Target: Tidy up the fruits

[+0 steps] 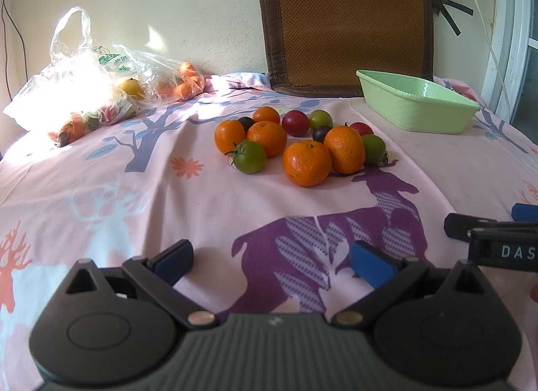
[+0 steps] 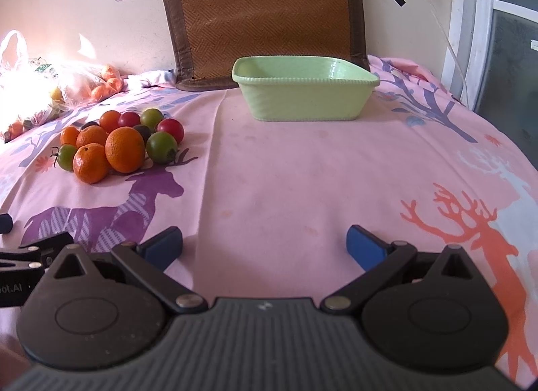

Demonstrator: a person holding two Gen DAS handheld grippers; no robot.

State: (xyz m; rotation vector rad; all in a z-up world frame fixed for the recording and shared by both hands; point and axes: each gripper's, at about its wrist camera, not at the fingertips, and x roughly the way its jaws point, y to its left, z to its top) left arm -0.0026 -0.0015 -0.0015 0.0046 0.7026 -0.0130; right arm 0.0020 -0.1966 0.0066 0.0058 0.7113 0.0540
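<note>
A pile of fruit lies on the pink patterned cloth: oranges (image 1: 306, 163) (image 2: 124, 149), green tomatoes (image 1: 249, 156) (image 2: 161, 147), red tomatoes (image 1: 295, 122) (image 2: 170, 129) and dark ones. A light green basket (image 1: 417, 105) (image 2: 302, 92) stands empty behind and to the right of the pile. My left gripper (image 1: 272, 261) is open and empty, low over the cloth in front of the fruit. My right gripper (image 2: 265, 248) is open and empty, in front of the basket. The right gripper also shows at the right edge of the left wrist view (image 1: 491, 236).
Clear plastic bags (image 1: 84, 81) (image 2: 40, 88) with more fruit lie at the back left in bright sun. A brown woven cushion (image 1: 343, 21) (image 2: 265, 14) leans on the wall behind the basket. A cable (image 1: 484, 31) hangs at the right by a door frame.
</note>
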